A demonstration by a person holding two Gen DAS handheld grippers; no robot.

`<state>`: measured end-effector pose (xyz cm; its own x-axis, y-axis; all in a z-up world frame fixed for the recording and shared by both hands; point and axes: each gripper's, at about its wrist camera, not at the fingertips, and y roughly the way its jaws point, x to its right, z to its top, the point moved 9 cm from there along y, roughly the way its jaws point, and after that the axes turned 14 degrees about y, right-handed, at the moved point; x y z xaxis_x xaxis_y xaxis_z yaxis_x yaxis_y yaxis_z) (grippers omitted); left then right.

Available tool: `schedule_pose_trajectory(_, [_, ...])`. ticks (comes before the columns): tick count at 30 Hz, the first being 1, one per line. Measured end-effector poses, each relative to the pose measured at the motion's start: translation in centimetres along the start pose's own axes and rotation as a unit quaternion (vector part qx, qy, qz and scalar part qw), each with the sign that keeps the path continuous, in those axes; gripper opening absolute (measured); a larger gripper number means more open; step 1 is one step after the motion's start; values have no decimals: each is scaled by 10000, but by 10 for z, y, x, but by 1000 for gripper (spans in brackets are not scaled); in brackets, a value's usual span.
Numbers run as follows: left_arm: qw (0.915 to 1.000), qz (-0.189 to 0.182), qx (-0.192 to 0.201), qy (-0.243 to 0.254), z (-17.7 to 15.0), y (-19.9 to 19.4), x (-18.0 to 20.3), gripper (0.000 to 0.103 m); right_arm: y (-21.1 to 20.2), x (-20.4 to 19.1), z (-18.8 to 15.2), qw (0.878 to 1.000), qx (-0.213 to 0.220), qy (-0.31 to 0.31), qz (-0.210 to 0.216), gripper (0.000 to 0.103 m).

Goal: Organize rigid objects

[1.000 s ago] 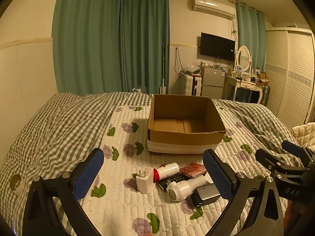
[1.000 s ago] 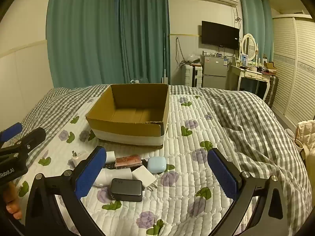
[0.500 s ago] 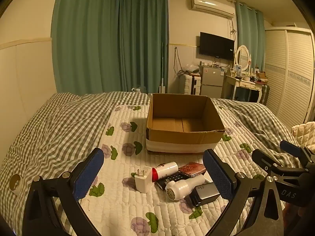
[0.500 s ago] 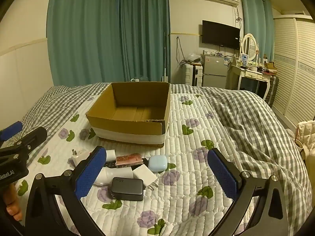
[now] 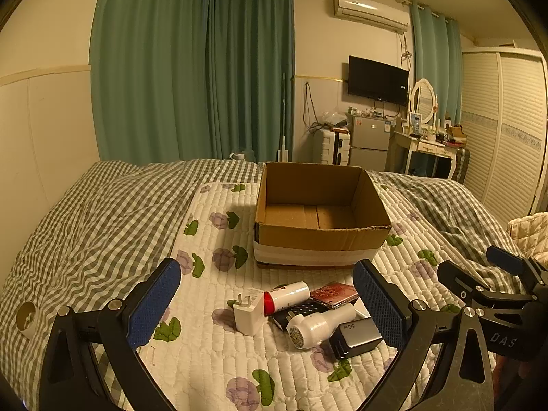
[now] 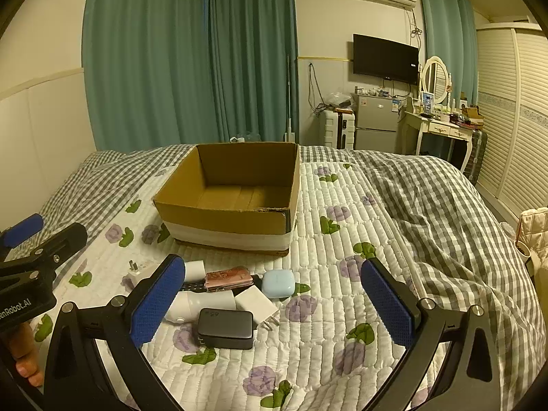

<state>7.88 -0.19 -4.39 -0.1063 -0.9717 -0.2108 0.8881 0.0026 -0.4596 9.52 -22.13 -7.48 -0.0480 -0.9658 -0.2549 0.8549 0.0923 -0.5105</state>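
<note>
An empty cardboard box [image 5: 318,239] [image 6: 226,219] stands on the quilted bed pad. In front of it lies a small pile: a white plug adapter [image 5: 247,313], a white tube with a red cap [image 5: 286,297], a reddish wallet [image 5: 334,294] [image 6: 227,277], a white handheld device [image 5: 318,323], a dark charger block [image 5: 358,337] [image 6: 226,328], a pale blue case [image 6: 278,283] and a white charger [image 6: 256,304]. My left gripper [image 5: 267,304] hovers open above the pile. My right gripper [image 6: 270,303] is open too, over the pile's right side. Neither holds anything.
The floral pad [image 6: 325,308] lies on a grey checked duvet [image 6: 445,226]. A hand [image 6: 24,359] holds the left gripper's handle. Green curtains, a fridge, a dressing table and a wardrobe stand beyond the bed.
Both grippers have pulled back and risen slightly, so the box and the pile sit a little further off. Nothing was taken hold of.
</note>
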Motion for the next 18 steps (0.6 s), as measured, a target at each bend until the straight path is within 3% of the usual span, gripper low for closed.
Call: schedule_pose_trajectory(18, [10000,57,-15,3,1,1,-4,103,0,-2,-1,10000,0,-27,11,103])
